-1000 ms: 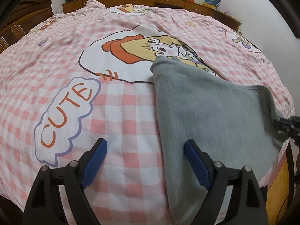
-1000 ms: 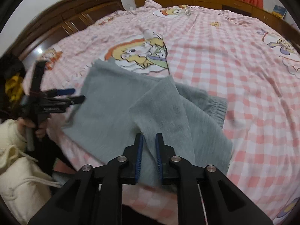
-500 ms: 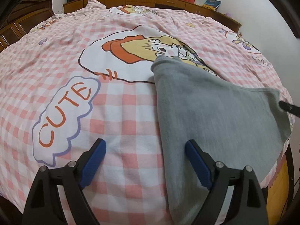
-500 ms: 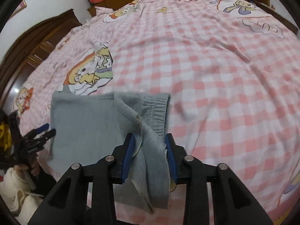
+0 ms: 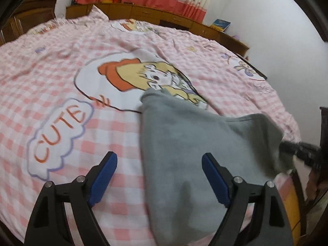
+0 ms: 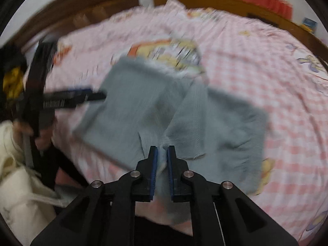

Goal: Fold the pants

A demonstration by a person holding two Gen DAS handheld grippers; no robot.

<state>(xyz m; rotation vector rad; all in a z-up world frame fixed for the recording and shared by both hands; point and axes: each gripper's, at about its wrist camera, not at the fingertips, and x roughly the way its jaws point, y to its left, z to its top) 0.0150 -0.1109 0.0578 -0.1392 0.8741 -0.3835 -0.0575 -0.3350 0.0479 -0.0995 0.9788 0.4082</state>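
Moved since a second ago: in the left wrist view the far right part of the grey pants (image 5: 184, 153) has lifted off the bed into a raised fold toward 3 o'clock; in the right wrist view the right tongs have closed down on the cloth and pulled a flap up and toward the camera.

Left wrist view, pants: they lie on the pink checked bedsheet (image 5: 61, 71), running from the cartoon print near centre down to 5 o'clock, one long edge straight and flat.

Left wrist view, left tongs (image 5: 158, 177): spread wide, holding nothing; the left edge of the pants lies between the fingers, the right finger over the cloth and the left finger over bare sheet.

Left wrist view, right tongs (image 5: 287, 146): at 3 o'clock, blurred, at the raised edge of the cloth.

Right wrist view, right tongs (image 6: 162, 164): nearly shut and closing, a bunch of grey cloth pinched between the blue pads.

Right wrist view, pants (image 6: 133, 106): a flat panel at 10 o'clock, a raised flap in the middle, a rumpled part at 3 o'clock; heavy blur hides the seams.

Right wrist view, left tongs (image 6: 96, 94): at 9 o'clock, beside the flat panel's edge, carried by the person's hand (image 6: 43, 139).

Done so far: the pants appear doubled lengthwise.

Left to do: lay the lifted flap across, flatten the rumpled part, probably fold again.
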